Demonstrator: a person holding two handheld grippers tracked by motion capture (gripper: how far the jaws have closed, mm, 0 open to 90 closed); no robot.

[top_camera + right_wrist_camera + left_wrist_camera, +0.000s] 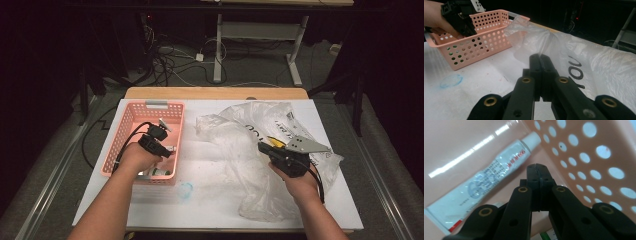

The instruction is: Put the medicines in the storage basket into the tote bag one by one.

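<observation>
Left gripper (537, 166): jaws closed on nothing, inside pink basket (131, 114).
Tube (486, 182): just beside the tips, long axis diagonal.
Right gripper (540, 57): closed, at the plastic bag (599, 62).

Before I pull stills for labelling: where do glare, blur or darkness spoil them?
High view: dark surroundings, lit table. Left gripper view: glare streaks on the basket floor, sheen on the tube, near gripper parts soft. Right gripper view: black background, plastic bag bright but readable.

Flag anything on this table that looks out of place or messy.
The clear plastic bag lies crumpled and spread across the table's right half, one bunched end near the pink basket. A faint blue ring stain marks the white cover in front of the basket. Nothing looks spilled or broken.
</observation>
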